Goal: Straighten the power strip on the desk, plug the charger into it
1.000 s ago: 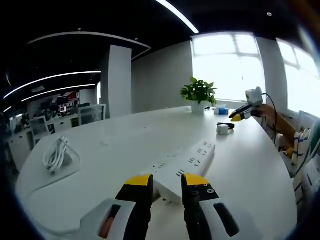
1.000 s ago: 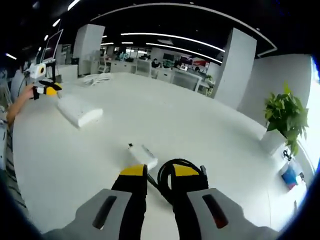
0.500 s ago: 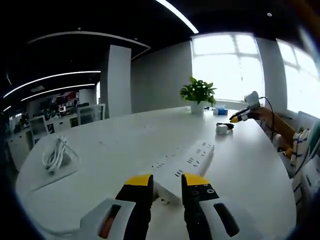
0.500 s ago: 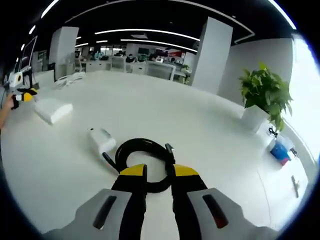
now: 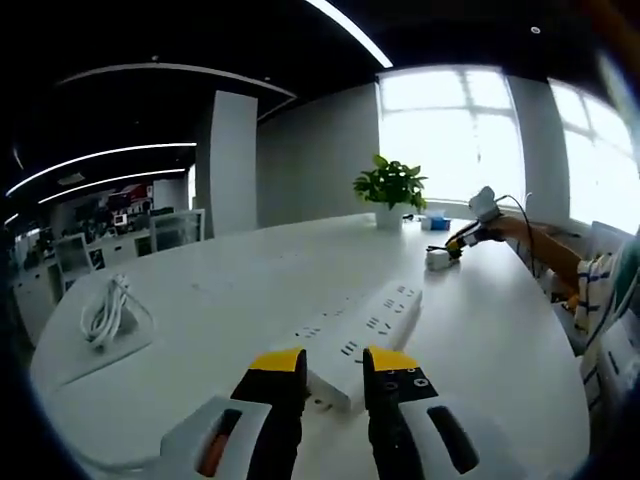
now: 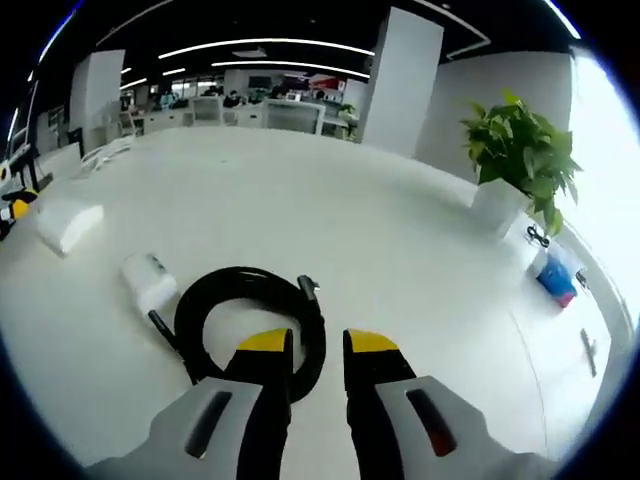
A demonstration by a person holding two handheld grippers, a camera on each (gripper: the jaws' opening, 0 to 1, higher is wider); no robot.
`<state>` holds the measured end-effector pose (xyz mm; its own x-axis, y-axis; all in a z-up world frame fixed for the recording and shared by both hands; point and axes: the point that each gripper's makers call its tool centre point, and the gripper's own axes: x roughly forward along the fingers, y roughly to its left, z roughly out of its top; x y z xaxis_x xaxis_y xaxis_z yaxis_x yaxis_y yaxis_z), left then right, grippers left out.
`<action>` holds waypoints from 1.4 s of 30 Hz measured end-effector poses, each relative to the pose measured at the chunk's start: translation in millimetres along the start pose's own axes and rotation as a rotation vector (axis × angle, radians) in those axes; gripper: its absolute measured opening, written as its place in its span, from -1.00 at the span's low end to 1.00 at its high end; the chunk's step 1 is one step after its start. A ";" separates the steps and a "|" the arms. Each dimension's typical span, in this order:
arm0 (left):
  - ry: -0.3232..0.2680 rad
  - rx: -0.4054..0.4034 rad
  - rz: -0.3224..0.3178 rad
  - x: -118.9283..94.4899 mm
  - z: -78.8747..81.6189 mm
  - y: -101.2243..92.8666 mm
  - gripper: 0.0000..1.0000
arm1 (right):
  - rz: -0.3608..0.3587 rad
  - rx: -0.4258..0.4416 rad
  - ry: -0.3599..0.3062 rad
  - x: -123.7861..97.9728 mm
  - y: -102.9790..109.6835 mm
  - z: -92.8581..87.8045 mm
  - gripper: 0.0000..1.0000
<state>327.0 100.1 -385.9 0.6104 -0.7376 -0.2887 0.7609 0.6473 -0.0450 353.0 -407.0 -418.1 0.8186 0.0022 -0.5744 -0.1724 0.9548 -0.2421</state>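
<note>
A long white power strip (image 5: 370, 325) lies on the white desk (image 5: 230, 290), running away from me toward the right. My left gripper (image 5: 334, 362) has its jaws on either side of the strip's near end and is shut on it. The white charger (image 6: 148, 280) lies flat with its black cable coil (image 6: 215, 300) beside it. My right gripper (image 6: 318, 342) hovers over the coil's near right edge, narrowly open, holding nothing. In the left gripper view the right gripper (image 5: 462, 240) hangs just right of the charger (image 5: 437, 258). The strip (image 6: 65, 222) and left gripper (image 6: 14, 206) appear far left.
A potted plant (image 5: 390, 185) stands at the desk's far side, also seen as plant (image 6: 515, 150). A bundled white cable (image 5: 108, 312) lies left. Small blue items (image 6: 555, 275) sit near the right edge. A person's arm (image 5: 545, 235) reaches in from the right.
The right gripper has come down and closer over the black coil, with the charger now at its left. The left gripper stays at the strip's end; its view shifted only slightly.
</note>
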 end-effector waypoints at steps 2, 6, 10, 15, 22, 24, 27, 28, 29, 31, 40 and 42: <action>0.002 0.000 -0.002 0.4 -0.7 -0.7 -0.54 | -0.005 -0.020 0.018 3.5 -0.1 -0.7 -0.64; 0.005 0.002 -0.009 1.1 -1.4 -2.7 -0.54 | -0.014 -0.032 0.040 8.7 -2.5 -1.4 -0.65; 0.000 0.000 -0.020 1.3 -0.5 -6.1 -0.54 | -0.021 -0.039 0.054 11.9 -4.9 -2.3 -0.69; 0.001 0.002 -0.020 1.2 -0.5 -6.4 -0.54 | -0.020 -0.042 0.057 12.0 -2.9 -3.2 -0.77; -0.002 0.005 -0.022 0.9 0.6 -7.2 -0.54 | -0.031 -0.036 0.061 13.6 -5.7 -1.5 -0.78; -0.001 0.006 -0.022 0.8 0.2 -7.5 -0.54 | -0.044 -0.030 0.053 13.4 -5.8 0.3 -0.79; 0.000 0.007 -0.021 0.7 0.1 -7.5 -0.54 | -0.062 -0.033 0.034 11.7 -6.0 3.6 -0.80; 0.001 0.007 -0.021 0.7 0.0 -7.4 -0.54 | -0.070 -0.040 0.031 10.6 -5.2 4.3 -0.80; 0.001 0.006 -0.021 0.7 -0.1 -7.4 -0.54 | -0.077 -0.046 0.027 9.5 -5.3 5.6 -0.81; 0.002 0.006 -0.020 0.7 -0.3 -7.2 -0.54 | -0.088 -0.069 0.014 6.4 -4.0 9.8 -0.81; 0.005 0.008 -0.020 1.4 -0.7 -7.6 -0.54 | -0.143 -0.182 -0.077 -10.2 9.2 43.2 -0.85; 0.004 0.008 -0.021 1.3 -0.2 -7.6 -0.54 | -0.150 -0.208 -0.111 -14.6 14.0 52.9 -0.86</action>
<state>321.9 94.2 -386.2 0.5937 -0.7499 -0.2917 0.7751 0.6304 -0.0430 367.6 -377.9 -371.7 0.8964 -0.0910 -0.4338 -0.1445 0.8652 -0.4801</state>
